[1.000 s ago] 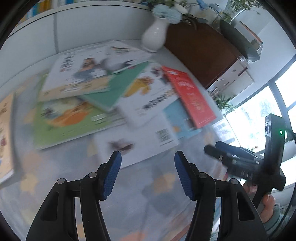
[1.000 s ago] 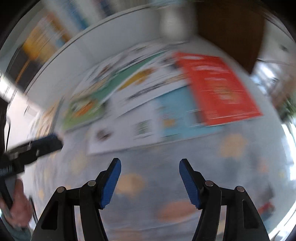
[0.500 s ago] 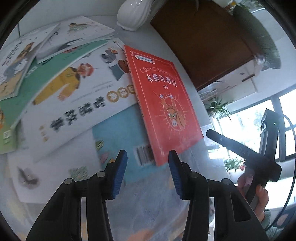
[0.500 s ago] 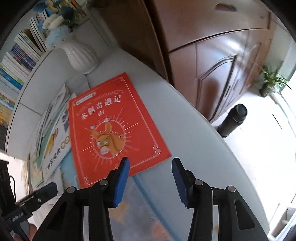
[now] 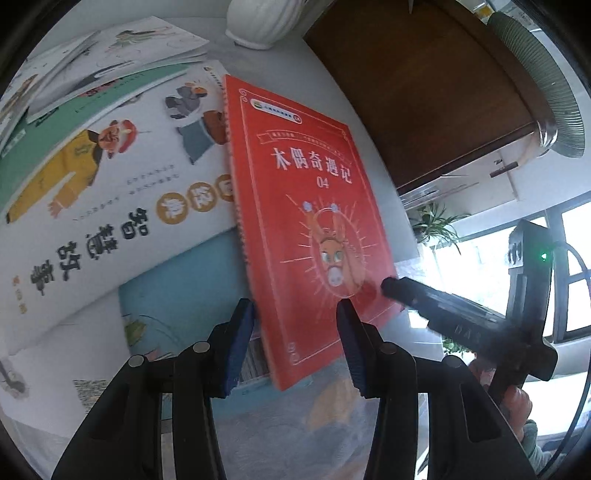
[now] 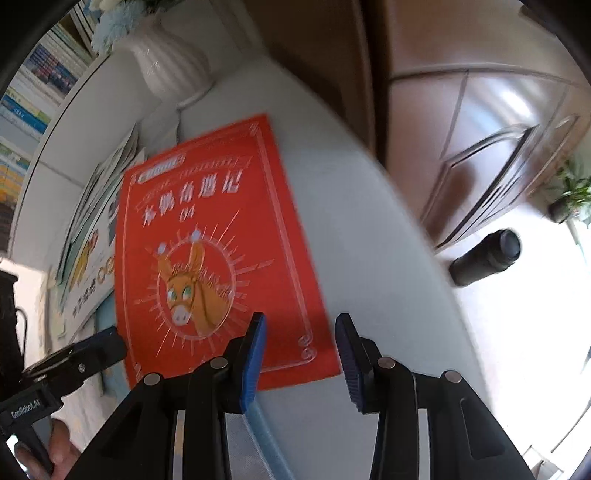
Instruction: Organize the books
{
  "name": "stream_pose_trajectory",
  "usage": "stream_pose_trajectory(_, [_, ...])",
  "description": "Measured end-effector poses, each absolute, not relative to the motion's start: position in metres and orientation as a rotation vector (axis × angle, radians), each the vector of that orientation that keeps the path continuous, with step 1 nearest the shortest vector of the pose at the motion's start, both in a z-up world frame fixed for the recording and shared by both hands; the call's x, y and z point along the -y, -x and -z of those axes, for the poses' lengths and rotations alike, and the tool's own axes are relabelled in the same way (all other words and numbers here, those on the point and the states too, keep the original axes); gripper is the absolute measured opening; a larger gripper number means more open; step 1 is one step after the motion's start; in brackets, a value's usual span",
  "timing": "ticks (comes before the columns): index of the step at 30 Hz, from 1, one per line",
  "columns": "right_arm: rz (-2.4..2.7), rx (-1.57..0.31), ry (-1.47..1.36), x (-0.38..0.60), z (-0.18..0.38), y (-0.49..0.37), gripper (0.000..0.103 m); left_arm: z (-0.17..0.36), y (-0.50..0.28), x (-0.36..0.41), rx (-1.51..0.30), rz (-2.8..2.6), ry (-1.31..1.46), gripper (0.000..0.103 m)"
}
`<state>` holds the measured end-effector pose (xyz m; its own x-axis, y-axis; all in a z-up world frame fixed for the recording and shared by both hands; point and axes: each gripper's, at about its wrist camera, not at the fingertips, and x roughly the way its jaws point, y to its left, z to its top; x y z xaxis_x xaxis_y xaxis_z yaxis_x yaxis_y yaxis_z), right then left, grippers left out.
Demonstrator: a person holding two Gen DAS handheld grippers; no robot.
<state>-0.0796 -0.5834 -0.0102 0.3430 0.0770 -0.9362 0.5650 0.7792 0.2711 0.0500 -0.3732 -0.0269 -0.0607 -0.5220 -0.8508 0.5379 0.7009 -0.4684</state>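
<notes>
— Both sets of fingers had closed in on the red book [image 5: 306, 229] since a moment before?
— Yes. It lay flat on the bench [image 6: 369, 236], its near edge between the left gripper [image 5: 295, 343]'s released fingers; the right gripper [image 6: 300, 354], released too, straddled its near corner.

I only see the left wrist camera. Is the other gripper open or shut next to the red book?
Observer: Open. In the right wrist view the right gripper has its fingers apart, lined up around the red book's near corner.
Child: What's in the vase? Its top is cut off for me.
Observer: Pale blue flowers stick out of the white vase.
Child: Is anything on the floor?
Observer: Yes, a black bottle sits on the floor by the wooden cabinet.
</notes>
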Motion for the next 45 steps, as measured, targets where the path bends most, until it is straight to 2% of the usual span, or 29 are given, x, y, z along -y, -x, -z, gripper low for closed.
stream_pose_trajectory(7, [0.292, -1.206, -0.638, 0.584, 0.012, 0.085, 0.04, 0.025, -0.057, 0.37, -1.394, 0.913, 0.07, 0.044])
stream_pose_trajectory(12, [0.293, -1.205, -0.622, 0.587, 0.012, 0.086, 0.04, 0.003, -0.061, 0.364, -1.387, 1.083, 0.18, 0.044])
stream_pose_trajectory(15, [0.275, -1.193, -0.652, 0.589, 0.013, 0.085, 0.041, 0.008, -0.064, 0.373, -1.386, 1.068, 0.1, 0.033])
stream_pose_trajectory(21, [0.282, -1.208, -0.604, 0.588, 0.012, 0.083, 0.042, 0.032, -0.077, 0.375, -1.42, 1.006, 0.167, 0.032])
stream_pose_trajectory(30, [0.266, -1.216, -0.566, 0.581, 0.012, 0.076, 0.046, 0.047, -0.07, 0.404, -1.403, 0.962, 0.109, 0.011])
stream_pose_trajectory(37, [0.22, -1.209, -0.591, 0.575, 0.006, 0.073, 0.045, 0.011, -0.064, 0.393, -1.265, 0.958, 0.055, 0.008])
stream_pose_trajectory(45, [0.114, -1.194, -0.515, 0.535, -0.017, 0.061, 0.045, 0.005, -0.063, 0.329, -1.273, 0.878, 0.121, 0.008])
